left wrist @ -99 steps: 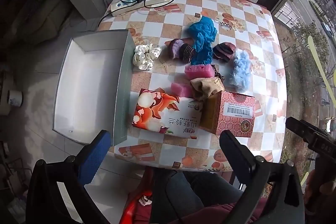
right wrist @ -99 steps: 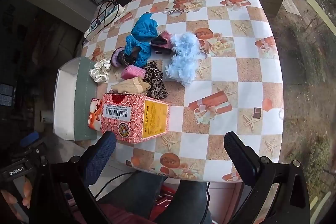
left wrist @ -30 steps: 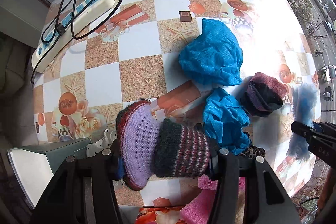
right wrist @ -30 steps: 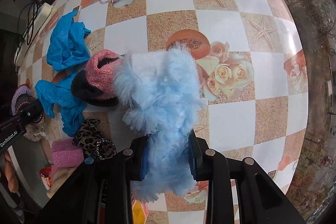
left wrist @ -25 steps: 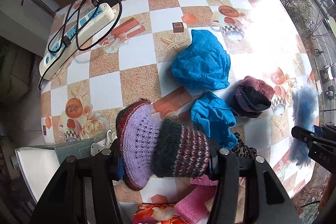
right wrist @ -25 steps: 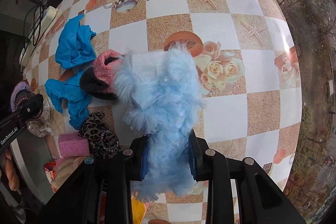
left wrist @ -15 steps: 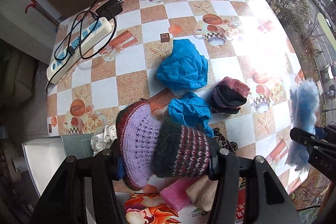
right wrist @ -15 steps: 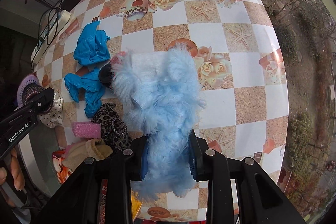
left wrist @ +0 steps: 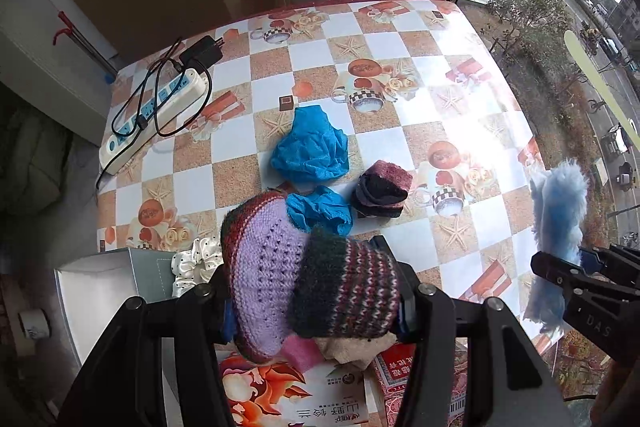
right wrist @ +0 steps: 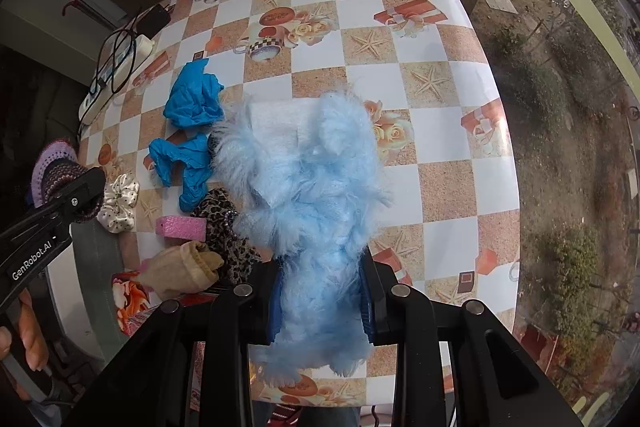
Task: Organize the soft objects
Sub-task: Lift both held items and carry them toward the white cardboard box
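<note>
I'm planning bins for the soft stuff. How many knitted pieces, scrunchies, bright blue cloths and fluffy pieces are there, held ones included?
Knitted pieces: 2, the purple knit in the left gripper and the dark knit on the table
Scrunchies: 2, the white dotted scrunchie and the leopard scrunchie
Bright blue cloths: 2
Fluffy pieces: 1, the fluffy piece in the right gripper
Total: 7
</note>
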A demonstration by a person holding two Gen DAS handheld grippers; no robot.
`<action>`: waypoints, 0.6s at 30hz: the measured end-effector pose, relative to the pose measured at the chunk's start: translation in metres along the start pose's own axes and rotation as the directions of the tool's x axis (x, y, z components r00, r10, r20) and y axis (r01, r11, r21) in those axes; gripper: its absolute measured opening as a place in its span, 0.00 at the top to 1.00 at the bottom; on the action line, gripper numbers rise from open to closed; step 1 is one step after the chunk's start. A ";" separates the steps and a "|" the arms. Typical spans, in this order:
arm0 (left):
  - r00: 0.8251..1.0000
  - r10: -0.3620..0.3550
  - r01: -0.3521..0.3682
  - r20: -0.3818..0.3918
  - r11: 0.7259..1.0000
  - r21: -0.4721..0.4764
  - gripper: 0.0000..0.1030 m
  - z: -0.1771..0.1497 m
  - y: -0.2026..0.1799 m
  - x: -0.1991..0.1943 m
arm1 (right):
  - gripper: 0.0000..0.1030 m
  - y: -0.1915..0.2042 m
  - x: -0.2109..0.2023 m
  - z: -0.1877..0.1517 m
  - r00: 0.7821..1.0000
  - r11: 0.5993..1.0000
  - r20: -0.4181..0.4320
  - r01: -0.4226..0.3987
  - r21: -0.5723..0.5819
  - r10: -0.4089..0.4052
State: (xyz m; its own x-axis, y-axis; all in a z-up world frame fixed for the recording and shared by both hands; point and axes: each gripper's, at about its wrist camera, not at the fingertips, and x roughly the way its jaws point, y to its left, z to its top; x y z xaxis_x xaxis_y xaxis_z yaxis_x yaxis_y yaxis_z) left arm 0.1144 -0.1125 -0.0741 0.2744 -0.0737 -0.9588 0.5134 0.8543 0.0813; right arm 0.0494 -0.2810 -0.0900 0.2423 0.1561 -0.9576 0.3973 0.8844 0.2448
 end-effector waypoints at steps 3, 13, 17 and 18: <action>1.000 -0.018 0.017 0.016 0.999 0.035 0.42 -0.003 -0.023 -0.012 | 0.69 -0.009 -0.011 -0.012 1.000 1.000 0.020 0.006 0.002 -0.006; 0.996 -0.091 0.089 0.004 0.979 0.186 0.42 -0.033 -0.110 -0.034 | 0.69 -0.048 -0.033 -0.058 0.998 0.999 0.056 0.007 0.047 -0.010; 0.995 -0.101 0.096 0.008 0.965 0.245 0.42 -0.046 -0.136 -0.043 | 0.69 -0.062 -0.040 -0.076 0.998 0.998 0.069 -0.001 0.069 -0.004; 0.994 -0.105 0.099 0.007 0.960 0.263 0.42 -0.050 -0.142 -0.045 | 0.69 -0.066 -0.041 -0.080 0.998 0.997 0.069 -0.003 0.076 -0.002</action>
State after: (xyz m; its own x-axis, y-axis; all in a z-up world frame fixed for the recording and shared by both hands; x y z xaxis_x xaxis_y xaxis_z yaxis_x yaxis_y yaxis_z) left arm -0.0116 -0.2053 -0.0559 0.2248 -0.1668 -0.9600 0.7338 0.6772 0.0542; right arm -0.0580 -0.3108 -0.0788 0.3022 0.1230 -0.9453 0.4627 0.8481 0.2583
